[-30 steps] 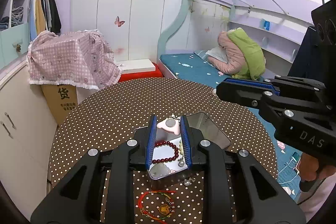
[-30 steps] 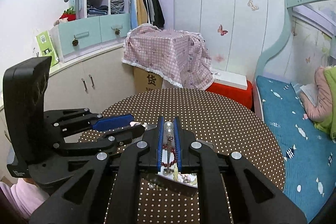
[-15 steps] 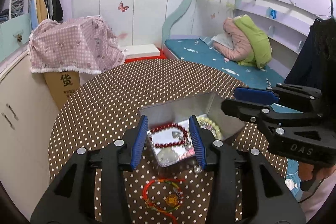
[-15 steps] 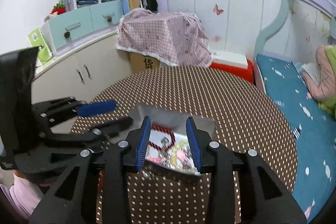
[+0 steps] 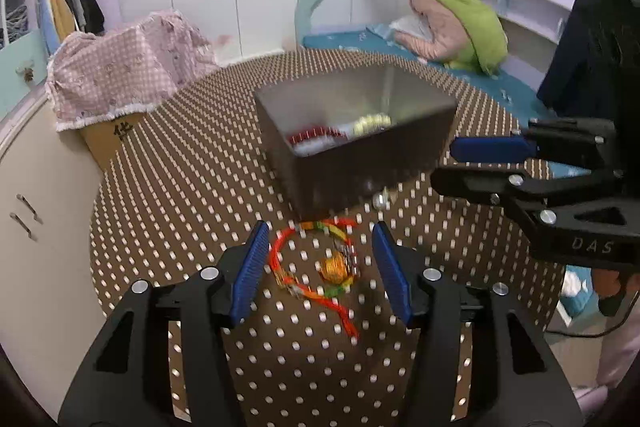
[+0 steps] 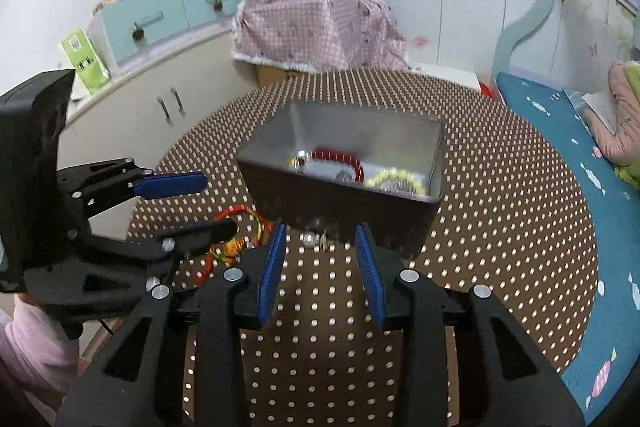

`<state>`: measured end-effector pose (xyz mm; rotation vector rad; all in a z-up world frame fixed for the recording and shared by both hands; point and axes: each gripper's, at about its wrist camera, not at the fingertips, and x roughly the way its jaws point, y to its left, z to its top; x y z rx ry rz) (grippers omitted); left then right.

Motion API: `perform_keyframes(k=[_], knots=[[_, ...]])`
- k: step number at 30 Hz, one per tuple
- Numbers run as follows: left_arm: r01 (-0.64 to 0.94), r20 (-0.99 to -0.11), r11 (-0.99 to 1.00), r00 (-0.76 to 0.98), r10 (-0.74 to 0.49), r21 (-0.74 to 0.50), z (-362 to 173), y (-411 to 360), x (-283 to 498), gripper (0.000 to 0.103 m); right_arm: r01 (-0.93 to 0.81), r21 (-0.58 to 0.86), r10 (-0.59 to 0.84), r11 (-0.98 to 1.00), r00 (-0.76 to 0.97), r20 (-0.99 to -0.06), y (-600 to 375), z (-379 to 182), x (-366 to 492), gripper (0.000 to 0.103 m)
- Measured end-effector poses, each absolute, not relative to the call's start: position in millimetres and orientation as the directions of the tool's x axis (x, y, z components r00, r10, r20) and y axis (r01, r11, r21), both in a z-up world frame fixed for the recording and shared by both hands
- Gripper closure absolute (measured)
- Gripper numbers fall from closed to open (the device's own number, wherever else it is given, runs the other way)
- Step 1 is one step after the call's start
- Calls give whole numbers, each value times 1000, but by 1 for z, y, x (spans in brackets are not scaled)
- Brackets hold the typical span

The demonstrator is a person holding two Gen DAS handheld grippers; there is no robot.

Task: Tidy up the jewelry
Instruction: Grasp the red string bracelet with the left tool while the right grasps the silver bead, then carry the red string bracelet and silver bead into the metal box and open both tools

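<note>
Nearby, a small pearl (image 6: 308, 238) beside the metal box (image 6: 348, 205), unobstructed.

Brown white-dotted tablecloth (image 5: 168, 163), grey metal box (image 5: 360, 163), red-orange bracelet (image 5: 316, 263)

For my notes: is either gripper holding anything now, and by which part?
Nothing is held. The left gripper frames the red bracelet; the right gripper is empty.

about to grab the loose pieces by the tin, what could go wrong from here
The left gripper, just opened, brackets the red cord bracelet; its loose tail could slip out or snag. The right gripper aims at a small silver bead against the metal tin; it may roll or the tin get nudged.
</note>
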<state>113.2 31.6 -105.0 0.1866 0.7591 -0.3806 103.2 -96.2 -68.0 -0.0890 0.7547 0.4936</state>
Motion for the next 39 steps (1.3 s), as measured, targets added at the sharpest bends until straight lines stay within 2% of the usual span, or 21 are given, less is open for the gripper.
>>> perform_keyframes(k=[5,6,7,8,11,13,14,19,28,37,39], knots=[[432,-717,902,634,-289,18,-119,26,112,50,-456,84,376,886,600,-706,-92,-80,103,69],[432,-724,902,628,-284,21,-122,25,113,54,-452,83,370,888,597,-712,-92,-82,104,69],[432,-732,902,621,-279,23,-126,24,115,68,-452,84,370,888,593,-715,-91,-83,105,69],[429,-746,903,608,-272,21,-131,23,118,73,-453,85,370,888,591,-717,-91,-83,105,69],[425,-738,905,617,-273,20,-132,25,118,81,-451,77,360,889,586,-726,-90,-86,107,69],[418,-738,908,617,-272,15,-132,26,119,82,-452,78,361,888,581,-729,-90,-87,109,69],[413,-738,911,618,-270,12,-132,28,120,87,-453,79,360,888,579,-731,-89,-87,110,69],[379,-738,925,618,-270,-21,-130,38,122,90,-471,70,367,879,577,-730,-85,-90,112,69],[317,-725,943,625,-290,-104,-127,62,126,90,-461,19,317,887,578,-752,-73,-100,119,69],[311,-718,941,625,-307,-132,-123,71,129,90,-476,-75,262,876,601,-755,-56,-106,126,79],[312,-716,940,624,-314,-140,-124,70,129,90,-470,-92,245,878,606,-757,-56,-106,129,87]])
